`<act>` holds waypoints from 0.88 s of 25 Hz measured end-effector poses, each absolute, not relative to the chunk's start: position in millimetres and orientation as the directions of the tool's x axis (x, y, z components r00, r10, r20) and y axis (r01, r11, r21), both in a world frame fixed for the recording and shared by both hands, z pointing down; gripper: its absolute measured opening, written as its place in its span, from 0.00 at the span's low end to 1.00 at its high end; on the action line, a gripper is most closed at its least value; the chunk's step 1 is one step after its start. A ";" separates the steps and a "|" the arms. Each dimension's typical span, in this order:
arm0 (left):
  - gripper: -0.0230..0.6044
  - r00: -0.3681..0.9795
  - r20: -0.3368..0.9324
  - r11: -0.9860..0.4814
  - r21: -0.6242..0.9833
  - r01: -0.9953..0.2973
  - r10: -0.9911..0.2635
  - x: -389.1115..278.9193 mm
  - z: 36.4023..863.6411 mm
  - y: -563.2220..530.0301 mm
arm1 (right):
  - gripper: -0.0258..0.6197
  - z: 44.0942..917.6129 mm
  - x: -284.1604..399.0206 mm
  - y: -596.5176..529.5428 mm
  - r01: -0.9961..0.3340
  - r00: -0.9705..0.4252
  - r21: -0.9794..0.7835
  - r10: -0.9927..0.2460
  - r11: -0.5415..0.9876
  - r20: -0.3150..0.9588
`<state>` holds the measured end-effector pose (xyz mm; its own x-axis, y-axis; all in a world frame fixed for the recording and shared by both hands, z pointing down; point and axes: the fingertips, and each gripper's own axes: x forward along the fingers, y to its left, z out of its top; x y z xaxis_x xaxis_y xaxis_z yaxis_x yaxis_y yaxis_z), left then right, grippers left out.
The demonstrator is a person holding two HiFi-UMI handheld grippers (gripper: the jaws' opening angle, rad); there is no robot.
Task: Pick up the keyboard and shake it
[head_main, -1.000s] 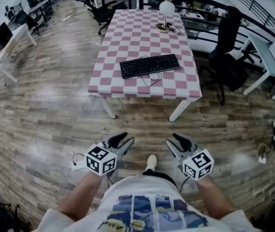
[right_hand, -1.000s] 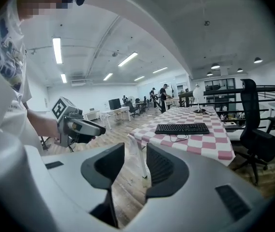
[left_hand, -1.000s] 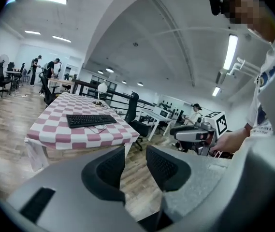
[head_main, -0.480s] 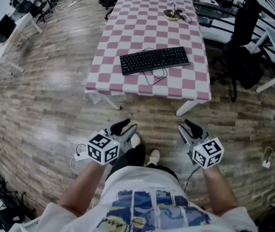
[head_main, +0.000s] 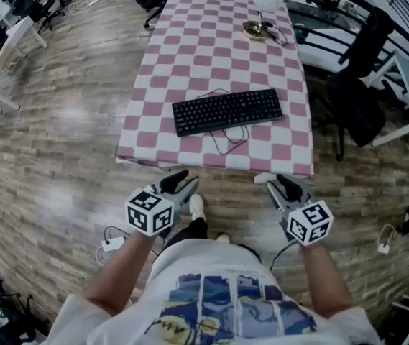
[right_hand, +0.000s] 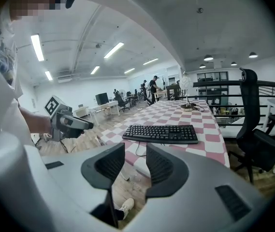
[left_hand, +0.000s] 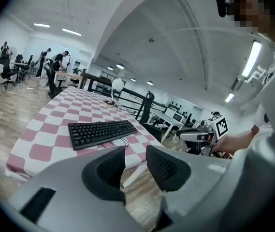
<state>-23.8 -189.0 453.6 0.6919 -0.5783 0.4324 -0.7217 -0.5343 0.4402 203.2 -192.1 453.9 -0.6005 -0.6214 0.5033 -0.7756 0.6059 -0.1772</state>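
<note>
Flat black keyboard (head_main: 227,111) lies on checkered tablecloth (head_main: 190,49).

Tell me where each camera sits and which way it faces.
Head view: on the person's head, looking steeply down at the black keyboard on the pink checkered table; forearms, left gripper, right gripper show.
Left gripper view: on that gripper, facing the table; own open jaws show.
Right gripper view: likewise, own open jaws.
Shared: keyboard in all.
</note>
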 end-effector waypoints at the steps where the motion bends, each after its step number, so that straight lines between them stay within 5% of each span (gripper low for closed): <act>1: 0.25 0.698 0.433 -0.540 0.442 -0.716 -0.571 -32.6 468.2 -187.6 | 0.26 469.0 198.1 -189.6 -0.782 -0.593 -0.182 -0.625 0.596 0.507; 7: 0.26 0.706 0.470 -0.556 0.436 -0.708 -0.530 -106.3 607.9 -108.3 | 0.28 611.0 157.6 -99.9 -0.834 -0.531 -0.194 -0.656 0.516 0.536; 22: 0.35 0.567 0.624 -0.305 0.483 -0.821 -0.537 -136.4 708.6 -213.9 | 0.35 688.1 245.7 -278.6 -0.834 -0.523 -0.260 -0.550 0.487 0.651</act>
<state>-136.4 -213.9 708.6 0.5671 -0.5374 0.6242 -0.8208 -0.3054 0.4827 245.7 -278.6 688.1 -0.5235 -0.5497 0.6510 -0.8341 0.4867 -0.2597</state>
